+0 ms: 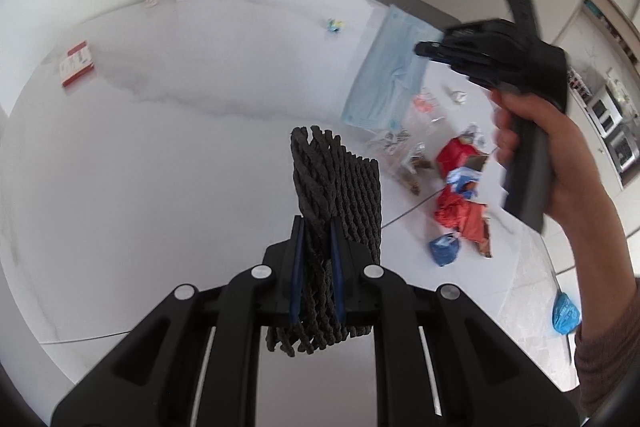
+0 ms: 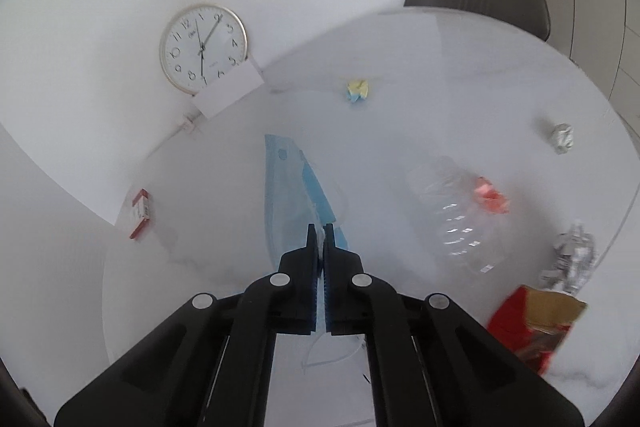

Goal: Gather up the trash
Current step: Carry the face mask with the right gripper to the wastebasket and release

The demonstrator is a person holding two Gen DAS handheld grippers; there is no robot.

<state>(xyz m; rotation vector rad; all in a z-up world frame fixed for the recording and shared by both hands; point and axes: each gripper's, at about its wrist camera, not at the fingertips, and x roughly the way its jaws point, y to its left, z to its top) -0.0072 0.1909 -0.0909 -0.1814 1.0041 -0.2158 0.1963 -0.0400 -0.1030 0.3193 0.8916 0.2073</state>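
A: Grippers first. Left gripper [image 1: 316,267] is clamped tight on a dark grey knitted mesh sleeve [image 1: 336,183], pads squeezing it mid-length, both ends sticking out free. Why mid-length? Prob. so the floppy thing hangs balanced, doesn't slip out.

B: And the right gripper [image 2: 319,239]?

A: Closed all the way on a pale blue disposable face mask [image 2: 288,187], pinched at one edge w/ the rest trailing out ahead of the fingers. Edge grip makes sense, it's flat & thin, nothing else to bite.

B: So both hands are loaded. Rest of the trash?

A: Scattered on the white round desk [image 2: 240,279]: crushed clear plastic bottle [image 2: 452,211], crumpled red-and-cardboard wrapper [image 2: 532,323], balled foil scraps [image 2: 562,138], small yellow-blue paper wad [image 2: 357,90], pink crumple [image 2: 493,197]. More red & blue bits show in the left view, some maybe on the floor, can't tell for sure.

B: Bin?

A: None in view. My guess: carry both pieces off to one, then return for the bottle etc. Mask could catch air & slip, so steady carry.
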